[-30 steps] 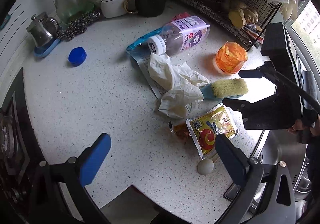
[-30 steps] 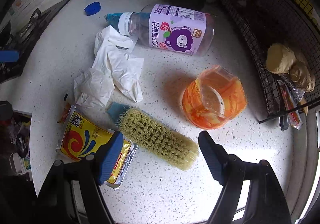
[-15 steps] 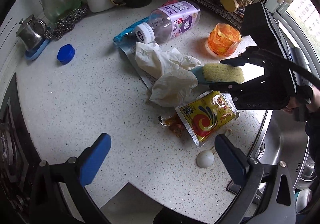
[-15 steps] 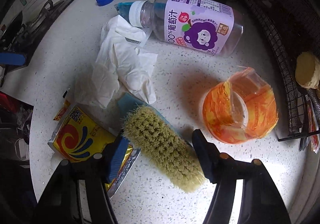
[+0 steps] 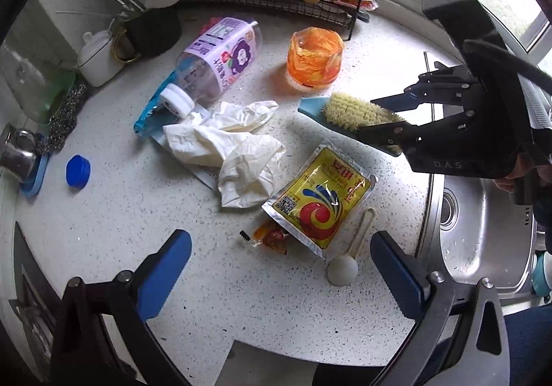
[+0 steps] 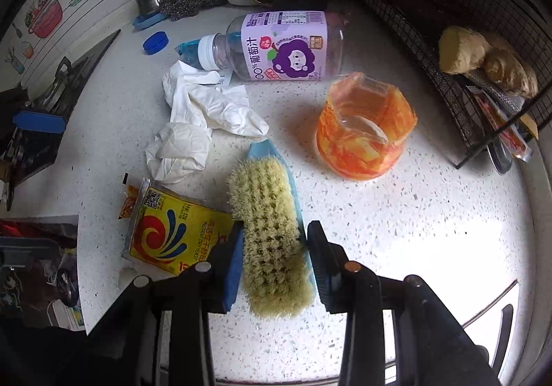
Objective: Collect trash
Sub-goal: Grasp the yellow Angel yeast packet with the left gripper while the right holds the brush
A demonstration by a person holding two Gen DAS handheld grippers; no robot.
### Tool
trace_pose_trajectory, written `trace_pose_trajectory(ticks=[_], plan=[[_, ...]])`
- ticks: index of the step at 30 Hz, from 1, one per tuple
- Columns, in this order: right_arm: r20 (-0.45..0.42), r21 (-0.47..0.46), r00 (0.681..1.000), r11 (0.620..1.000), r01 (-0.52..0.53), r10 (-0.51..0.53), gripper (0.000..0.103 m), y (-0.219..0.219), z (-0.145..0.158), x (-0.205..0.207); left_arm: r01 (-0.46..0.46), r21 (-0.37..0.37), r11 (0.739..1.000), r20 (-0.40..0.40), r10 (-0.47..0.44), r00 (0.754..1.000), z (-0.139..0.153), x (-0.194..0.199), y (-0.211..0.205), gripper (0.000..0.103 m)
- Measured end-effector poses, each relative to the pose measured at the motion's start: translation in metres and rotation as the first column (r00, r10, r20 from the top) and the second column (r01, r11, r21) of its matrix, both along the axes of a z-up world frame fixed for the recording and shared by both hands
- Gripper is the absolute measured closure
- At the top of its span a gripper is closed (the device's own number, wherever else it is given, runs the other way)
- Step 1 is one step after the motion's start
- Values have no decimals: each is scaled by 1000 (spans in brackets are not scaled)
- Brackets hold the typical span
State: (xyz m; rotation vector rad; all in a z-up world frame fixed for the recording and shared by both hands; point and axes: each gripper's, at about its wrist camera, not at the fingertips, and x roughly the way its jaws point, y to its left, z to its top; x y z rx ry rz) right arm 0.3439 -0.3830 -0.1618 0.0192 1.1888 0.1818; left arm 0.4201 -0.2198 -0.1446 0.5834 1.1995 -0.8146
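Right wrist view: our right gripper (image 6: 272,258) had just been closing on the stiff, light scrub brush (image 6: 270,230), pads touching mid-body. Our left gripper (image 5: 279,268) gaped wide, empty, near the countertop's (image 5: 103,223) front edge.

The plastic bottle (image 6: 276,47) lying on the counter has a purple label with "00%" and Chinese characters 葡萄汁. The yellow packet (image 6: 179,235) shows "INSTANT DRY YEAST" (small print) and a QR code. The right gripper (image 5: 396,113) body carries "DAS".
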Motion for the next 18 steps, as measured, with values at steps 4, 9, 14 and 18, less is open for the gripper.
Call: trace_pose_trajectory(ticks=[4, 9, 14, 18], plan=[[-39, 52, 988, 987, 153, -151, 69, -16, 5, -30, 100, 7, 995, 9, -100, 995, -6, 3, -20, 0], [-74, 87, 949, 946, 313, -307, 69, -29, 2, -58, 216, 29, 976, 3, -216, 976, -17, 0, -47, 0], [-71, 121, 923, 915, 384, -378, 69, -40, 11, -80, 365, 107, 925, 5, -367, 930, -43, -11, -68, 0], [-63, 106, 915, 909, 403, -399, 69, -47, 16, -89, 437, 166, 884, -2, -443, 897, -63, -17, -82, 0]])
